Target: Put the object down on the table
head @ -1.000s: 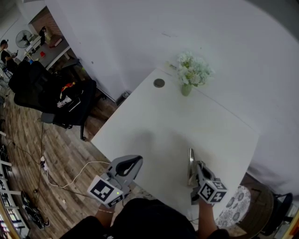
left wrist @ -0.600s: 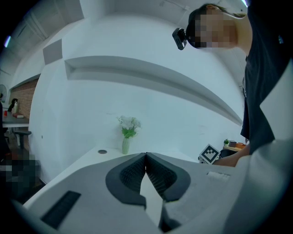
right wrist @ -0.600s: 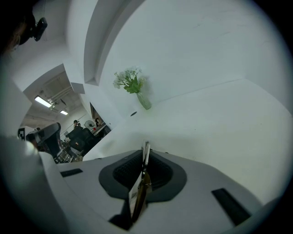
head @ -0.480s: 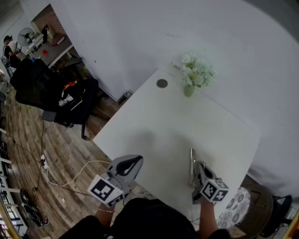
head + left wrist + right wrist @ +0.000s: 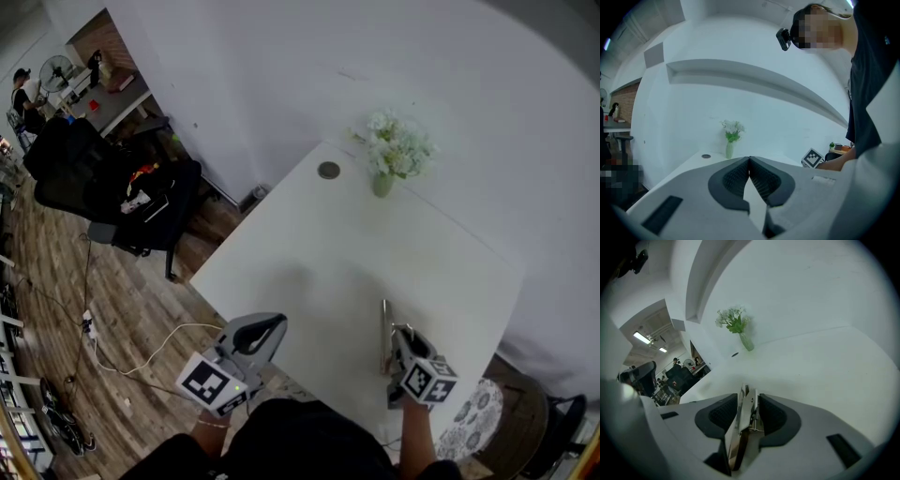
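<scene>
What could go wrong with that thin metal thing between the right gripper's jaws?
The right gripper is opening its jaws around the metal tool, which seems to stand on its thin edge, so it may topple and clatter. It is also close to the near edge of the table, so it might slide off.

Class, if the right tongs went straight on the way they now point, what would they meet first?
The right tongs, now opening with a metal tool between them, point along the table. The flower vase at its far edge looks first in line, though depth is unclear.
</scene>
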